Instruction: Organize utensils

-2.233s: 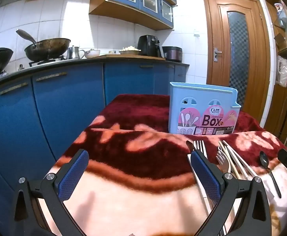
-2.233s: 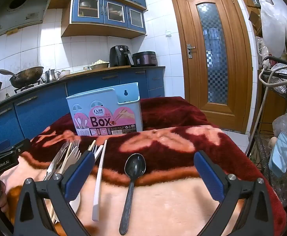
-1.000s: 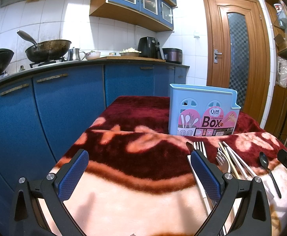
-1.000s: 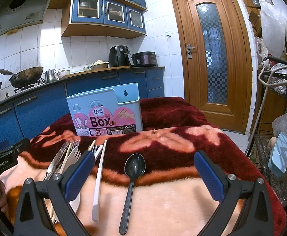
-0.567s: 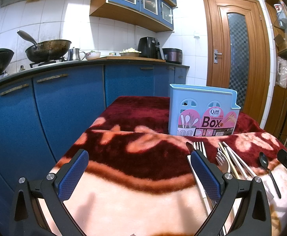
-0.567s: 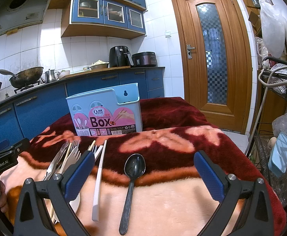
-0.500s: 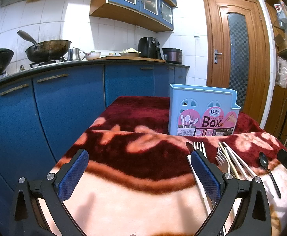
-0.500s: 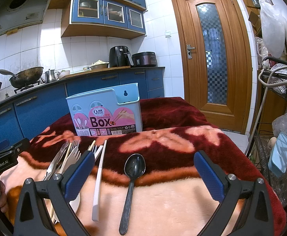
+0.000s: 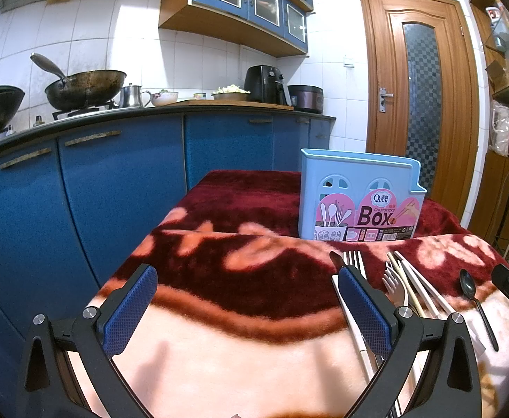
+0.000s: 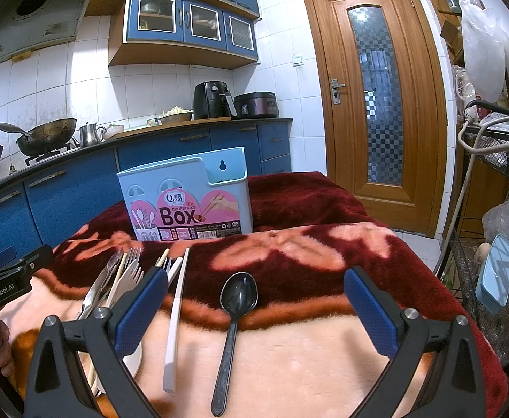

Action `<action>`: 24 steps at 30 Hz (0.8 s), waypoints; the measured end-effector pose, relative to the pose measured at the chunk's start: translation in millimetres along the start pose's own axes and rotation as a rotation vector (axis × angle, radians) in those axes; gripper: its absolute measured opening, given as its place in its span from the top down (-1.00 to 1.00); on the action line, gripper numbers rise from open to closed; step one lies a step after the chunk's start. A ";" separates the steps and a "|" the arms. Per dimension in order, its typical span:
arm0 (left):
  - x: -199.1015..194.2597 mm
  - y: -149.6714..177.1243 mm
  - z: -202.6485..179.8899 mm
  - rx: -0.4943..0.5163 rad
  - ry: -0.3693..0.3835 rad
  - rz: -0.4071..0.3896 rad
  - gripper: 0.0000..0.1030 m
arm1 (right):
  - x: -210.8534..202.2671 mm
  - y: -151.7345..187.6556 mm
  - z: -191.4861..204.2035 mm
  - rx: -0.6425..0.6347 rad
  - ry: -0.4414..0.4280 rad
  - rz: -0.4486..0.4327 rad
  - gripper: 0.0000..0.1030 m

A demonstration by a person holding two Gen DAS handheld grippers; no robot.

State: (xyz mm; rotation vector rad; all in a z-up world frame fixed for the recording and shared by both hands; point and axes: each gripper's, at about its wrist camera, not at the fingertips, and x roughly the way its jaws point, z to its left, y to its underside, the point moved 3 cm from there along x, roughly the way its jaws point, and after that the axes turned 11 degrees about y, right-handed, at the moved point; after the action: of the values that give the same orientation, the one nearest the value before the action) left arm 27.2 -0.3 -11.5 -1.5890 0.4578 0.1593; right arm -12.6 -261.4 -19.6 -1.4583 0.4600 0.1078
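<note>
Utensils, a loose pile of forks, chopsticks and knives, lie near the blanket-covered table's front edge beside a black spoon. Behind stands a light-blue plastic chopsticks box. My left gripper and right gripper both gape wide, empty.

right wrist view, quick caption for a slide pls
Open right gripper hovering over a black spoon on a red blanket, forks and chopsticks piled beside it, blue utensil box behind.

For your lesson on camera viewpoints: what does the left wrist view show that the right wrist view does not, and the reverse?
Only the left wrist view shows the open left gripper over bare blanket. Only the right wrist view shows the open right gripper, the box's keyhole slot, and a wire rack. Both share the blue box, black spoon, cutlery pile and door.
</note>
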 end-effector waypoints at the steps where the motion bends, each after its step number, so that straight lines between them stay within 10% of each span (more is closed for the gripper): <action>1: 0.0 0.0 0.0 0.000 0.000 0.000 -1.00 | 0.0 0.0 0.0 0.000 0.000 0.000 -1.00; 24: 6.6 -4.6 5.0 -0.025 -0.002 0.056 -1.00 | 7.2 -9.5 -6.0 0.029 -0.025 0.106 -1.00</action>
State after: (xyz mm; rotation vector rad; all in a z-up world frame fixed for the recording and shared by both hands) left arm 35.8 3.4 -10.1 -1.6014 0.5003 0.2101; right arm -4.2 -269.9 -13.7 -1.4027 0.5167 0.2023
